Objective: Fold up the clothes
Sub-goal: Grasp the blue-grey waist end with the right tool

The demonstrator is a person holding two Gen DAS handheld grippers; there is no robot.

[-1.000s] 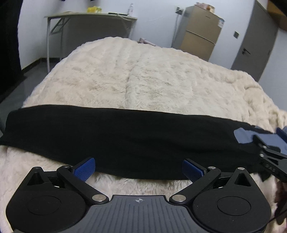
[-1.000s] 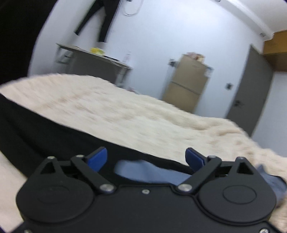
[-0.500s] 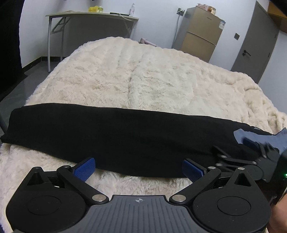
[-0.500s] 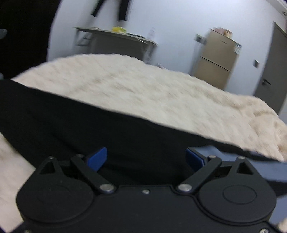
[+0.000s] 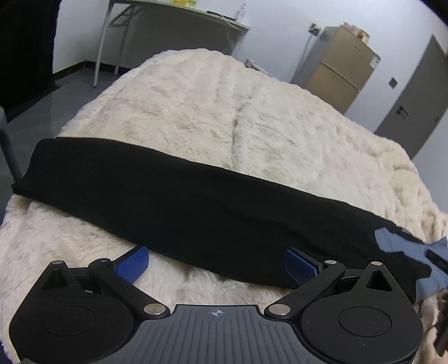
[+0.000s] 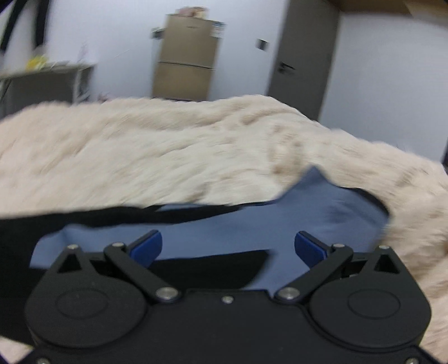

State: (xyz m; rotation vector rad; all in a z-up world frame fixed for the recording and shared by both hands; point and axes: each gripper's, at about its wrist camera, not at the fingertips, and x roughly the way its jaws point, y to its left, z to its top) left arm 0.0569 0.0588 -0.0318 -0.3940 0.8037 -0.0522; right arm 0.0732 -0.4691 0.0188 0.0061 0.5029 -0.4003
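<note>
A black garment [image 5: 196, 207], folded into a long band, lies across the near part of a bed covered by a cream fluffy blanket [image 5: 238, 112]; the band runs from the left edge of the bed, where its end sits close to the blanket's rim, down to the right, where a blue part of the garment [image 5: 392, 243] shows at its end. The left gripper [image 5: 217, 264] hangs over the near edge of the band with its jaws spread wide and nothing between them: its left blue pad [image 5: 131, 264] is over bare blanket just near of the cloth, and its right blue pad [image 5: 301, 266] is over the black cloth's near edge. In the right wrist view, which is blurred, the right gripper [image 6: 228, 246] is over the blue end of the garment [image 6: 322, 212], where black strips of fabric cross the blue; its jaws have just been opening and now stand spread wide, with cloth lying under the gap but no pad pressing on it. Beyond the bed, against the far wall, stand a grey table [image 5: 179, 16] on the left, a brown two-door fridge [image 5: 338, 70] further right, and a grey door [image 5: 414, 95] at the right.
</note>
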